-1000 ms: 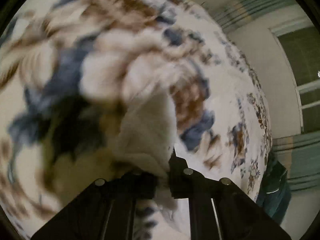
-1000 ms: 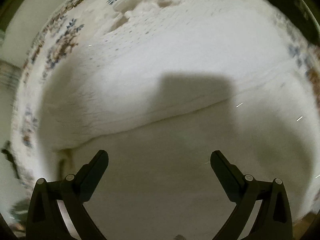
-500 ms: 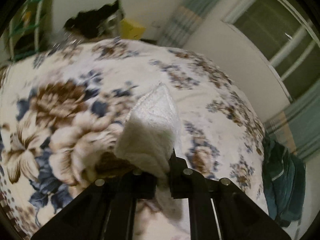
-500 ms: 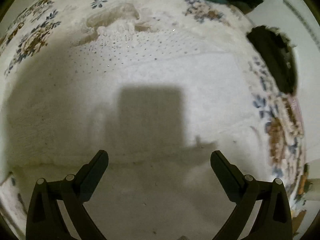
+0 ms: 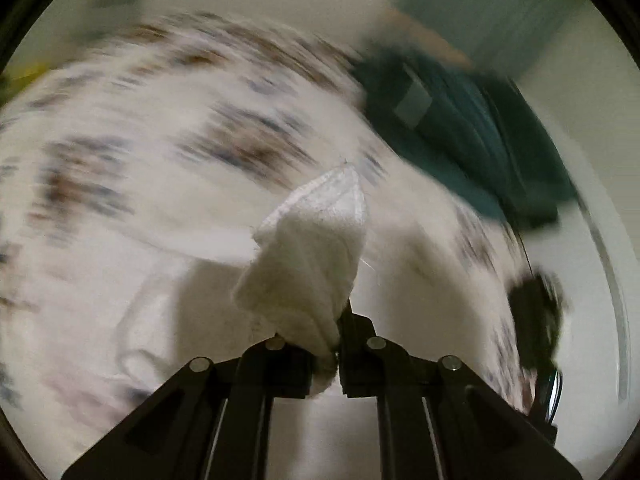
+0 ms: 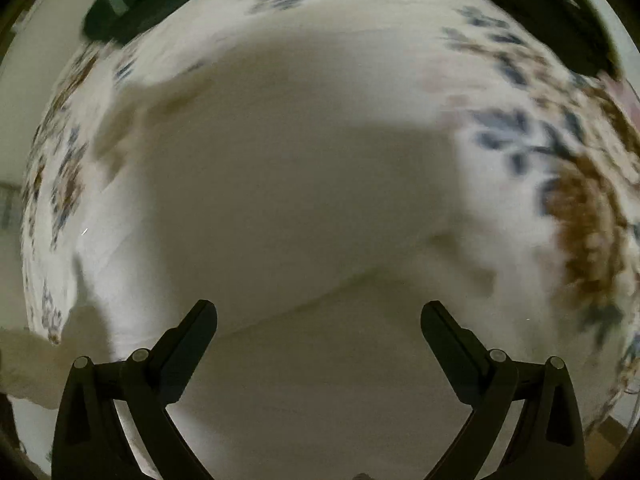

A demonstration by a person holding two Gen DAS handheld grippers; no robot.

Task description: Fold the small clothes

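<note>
A white fuzzy garment (image 6: 304, 168) lies spread on the floral bedspread (image 6: 580, 208). My left gripper (image 5: 334, 344) is shut on a corner of the white garment (image 5: 316, 248), which stands up in a peak between the jaws, lifted above the bed. My right gripper (image 6: 319, 320) is open and empty, hovering low over the garment's middle, with a fold line running across just beyond the fingertips. Both views are motion-blurred.
A dark teal garment (image 5: 460, 120) lies at the bed's far edge; it also shows in the right wrist view (image 6: 132, 0). A black item (image 5: 536, 312) lies at the right of the bed, and a dark item (image 6: 532, 8) at the upper right. Walls beyond.
My left gripper has swung with the garment corner, the view turning from the bed and window toward the teal garment. My right gripper has shifted over the white garment, still open.
</note>
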